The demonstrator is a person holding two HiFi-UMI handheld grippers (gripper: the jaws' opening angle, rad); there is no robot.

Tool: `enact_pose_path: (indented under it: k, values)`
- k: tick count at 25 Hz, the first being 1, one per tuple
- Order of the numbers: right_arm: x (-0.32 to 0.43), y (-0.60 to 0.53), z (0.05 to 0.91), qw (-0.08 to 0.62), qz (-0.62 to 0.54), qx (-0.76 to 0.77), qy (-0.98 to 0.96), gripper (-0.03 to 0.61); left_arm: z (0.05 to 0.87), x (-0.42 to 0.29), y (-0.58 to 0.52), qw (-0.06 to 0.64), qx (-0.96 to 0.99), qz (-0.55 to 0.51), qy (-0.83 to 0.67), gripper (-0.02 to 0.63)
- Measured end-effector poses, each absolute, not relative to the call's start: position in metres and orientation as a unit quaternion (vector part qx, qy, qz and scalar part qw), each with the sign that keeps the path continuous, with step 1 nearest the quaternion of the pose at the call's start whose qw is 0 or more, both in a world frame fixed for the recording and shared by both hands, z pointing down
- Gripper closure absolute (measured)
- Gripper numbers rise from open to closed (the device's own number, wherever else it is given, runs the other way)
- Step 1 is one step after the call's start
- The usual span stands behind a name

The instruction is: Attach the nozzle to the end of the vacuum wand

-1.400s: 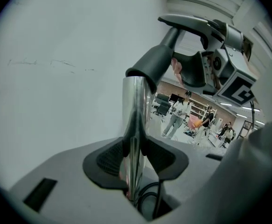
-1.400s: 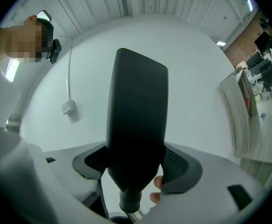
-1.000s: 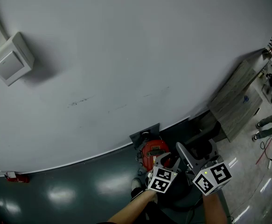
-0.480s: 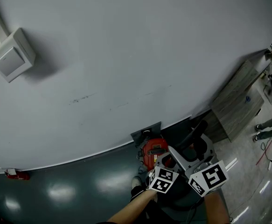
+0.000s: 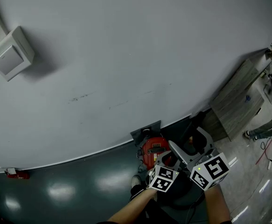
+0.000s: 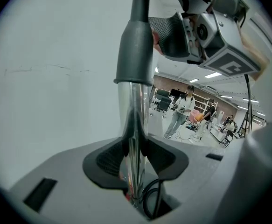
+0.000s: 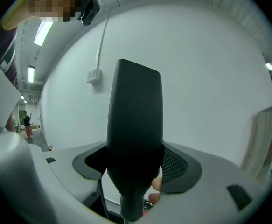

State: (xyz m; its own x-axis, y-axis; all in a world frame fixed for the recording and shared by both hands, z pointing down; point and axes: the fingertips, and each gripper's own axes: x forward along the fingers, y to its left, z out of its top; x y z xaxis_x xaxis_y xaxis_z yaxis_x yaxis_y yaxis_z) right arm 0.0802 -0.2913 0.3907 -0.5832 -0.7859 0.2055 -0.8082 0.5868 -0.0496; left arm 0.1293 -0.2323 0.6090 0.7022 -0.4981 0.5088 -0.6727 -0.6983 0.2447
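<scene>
Black nozzle (image 7: 135, 139) nearer chrome wand (image 6: 135, 120)

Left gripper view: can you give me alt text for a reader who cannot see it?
The left gripper is clamped on a shiny chrome wand that rises to a dark grey sleeve, with the other gripper's marker cube beside it at top right. Behind are a white wall and people in a lit room.
</scene>
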Motion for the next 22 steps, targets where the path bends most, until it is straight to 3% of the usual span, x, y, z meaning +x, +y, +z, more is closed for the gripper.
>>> enact_pose_path:
  k: [14, 22]
  values:
    - [0.043, -0.291, 0.401, 0.114, 0.035, 0.421, -0.899, 0.236, 0.616, 0.109, -0.241, 0.220, 0.894, 0.199, -0.336, 0.462]
    - [0.082, -0.280, 0.379, -0.017, 0.108, 0.430, -0.896, 0.235, 0.634, 0.079, -0.264, 0.248, 0.886, 0.184, -0.347, 0.462]
